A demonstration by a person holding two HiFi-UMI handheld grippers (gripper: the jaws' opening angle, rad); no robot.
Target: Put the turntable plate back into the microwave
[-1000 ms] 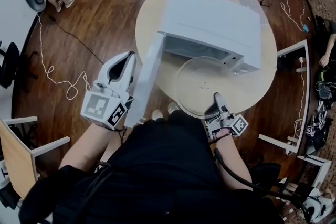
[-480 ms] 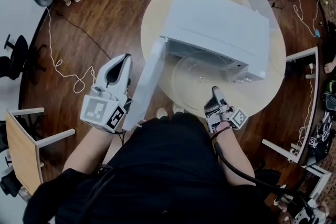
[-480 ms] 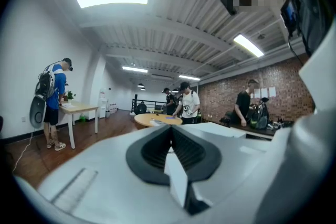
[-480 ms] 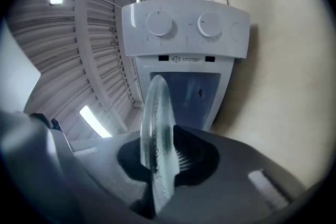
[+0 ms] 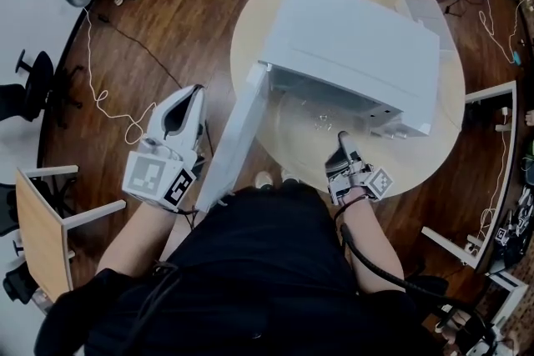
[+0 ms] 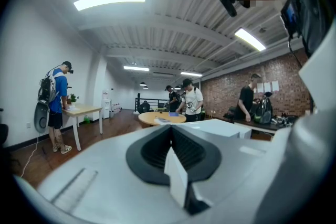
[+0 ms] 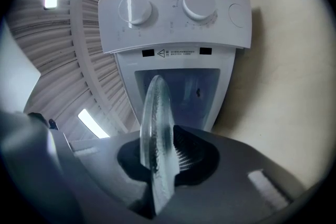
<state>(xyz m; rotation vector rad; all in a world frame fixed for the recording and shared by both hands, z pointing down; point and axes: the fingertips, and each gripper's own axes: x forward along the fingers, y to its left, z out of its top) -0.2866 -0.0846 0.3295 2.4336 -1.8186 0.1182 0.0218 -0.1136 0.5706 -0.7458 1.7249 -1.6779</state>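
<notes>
The white microwave [image 5: 350,37] stands on a round wooden table [image 5: 417,162] with its door [image 5: 238,129] swung open toward me at the left. My right gripper [image 5: 343,139] is shut on the near rim of the clear glass turntable plate [image 5: 309,129], which lies flat and reaches partly into the cavity. In the right gripper view the plate [image 7: 156,128] shows edge-on between the jaws of the right gripper [image 7: 157,165], in front of the open cavity [image 7: 178,92]. My left gripper [image 5: 194,93] hangs just left of the door, shut and holding nothing; its view looks past the left gripper [image 6: 176,176] at the microwave top [image 6: 220,127].
Chairs stand at the table's right [image 5: 492,121] and at the far left [image 5: 50,221]. A white cable [image 5: 108,104] trails over the wooden floor. Several people [image 6: 189,97] stand at other tables in the room behind.
My right gripper has pushed the glass plate forward, so more of it lies under the microwave's top. The left gripper has stayed beside the open door.
</notes>
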